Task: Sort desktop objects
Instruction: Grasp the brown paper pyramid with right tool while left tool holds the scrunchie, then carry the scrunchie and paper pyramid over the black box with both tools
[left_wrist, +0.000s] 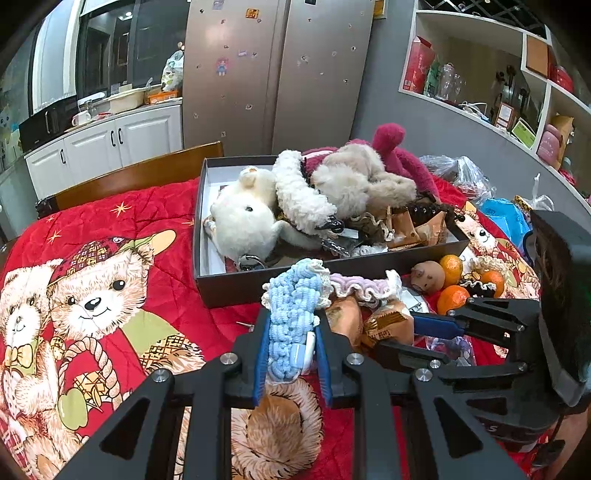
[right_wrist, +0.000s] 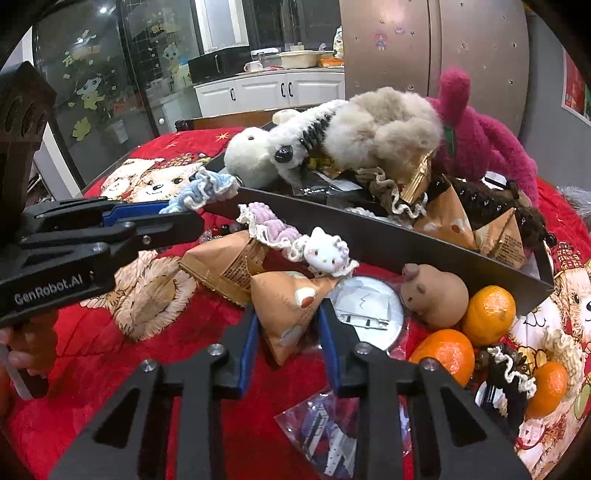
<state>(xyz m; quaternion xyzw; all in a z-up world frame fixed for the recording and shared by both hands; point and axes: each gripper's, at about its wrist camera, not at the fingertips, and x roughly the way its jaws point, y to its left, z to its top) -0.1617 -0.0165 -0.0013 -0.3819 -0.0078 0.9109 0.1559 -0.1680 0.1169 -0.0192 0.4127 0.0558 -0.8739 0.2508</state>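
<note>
My left gripper is shut on a blue knitted scrunchie and holds it just in front of the dark box; the scrunchie also shows in the right wrist view. My right gripper is shut on a tan triangular snack packet; it also shows in the left wrist view. The box holds plush toys, more packets and hair clips.
A pink scrunchie with a cat charm, a second packet, a round mirror, a brown pig toy, three oranges and a dark scrunchie lie on the red bear blanket. A clear bag lies near.
</note>
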